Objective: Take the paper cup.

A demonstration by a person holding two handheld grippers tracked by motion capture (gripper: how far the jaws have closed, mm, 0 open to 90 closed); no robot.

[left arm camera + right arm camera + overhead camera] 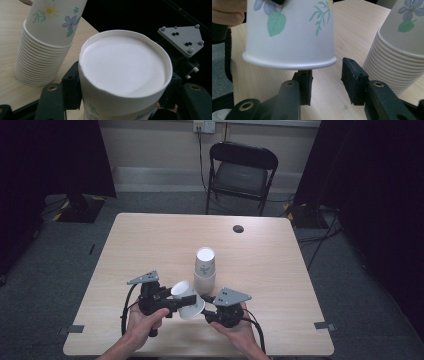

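Two tongs over near edge of wooden surface [150, 240], one per hand. Left tongs [186, 301] clamped on single paper cup [187, 299], pads pressed on cup sidewall close to its base; cup lifted clear of surface, tipped sideways, white bottom toward left gripper view, rim toward right side. Same cup [125, 75] in left gripper view: dented wall at left pad, floral print low on side. Right tongs [209, 303] just beside cup rim, jaws apart, no pad contact. In right gripper view, cup [289, 32] upside down above right tongs [327, 85], rim hanging just over left pad, right pad off to side, gap between pads and cup. Stack of nested paper cups [204, 270] upright mouth-down mid-surface, just behind both tongs, flower print on top one. Same stack [47, 45] at left in left gripper view, at right [399, 50] in right gripper view. Dark round grommet [238, 228] at far side of surface. Black folding chair [240, 172] beyond surface, near wall.
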